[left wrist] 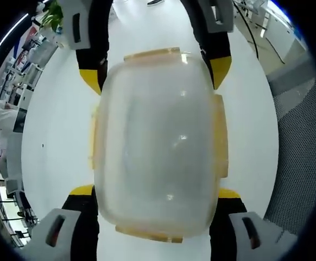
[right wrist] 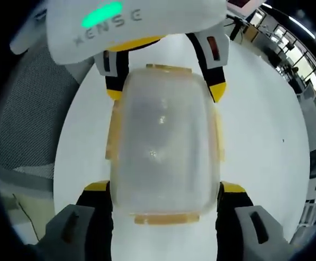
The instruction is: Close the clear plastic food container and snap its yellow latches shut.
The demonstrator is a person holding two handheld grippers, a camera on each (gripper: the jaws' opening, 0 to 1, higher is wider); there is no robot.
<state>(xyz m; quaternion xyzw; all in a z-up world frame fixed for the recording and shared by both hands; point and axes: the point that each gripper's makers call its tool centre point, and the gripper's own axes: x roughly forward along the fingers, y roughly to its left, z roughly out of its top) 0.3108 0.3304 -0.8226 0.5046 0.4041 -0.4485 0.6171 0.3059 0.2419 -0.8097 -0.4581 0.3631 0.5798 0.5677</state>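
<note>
On the white table point(left wrist: 55, 136), the clear container point(left wrist: 158, 141) is bracketed from opposite ends by both grippers. The left gripper point(left wrist: 157, 191) and the right gripper point(right wrist: 165, 190) are each spread wide, jaws straddling its sides, seemingly to steady it. Whether the yellow latches point(left wrist: 220, 136) are snapped cannot be told.
</note>
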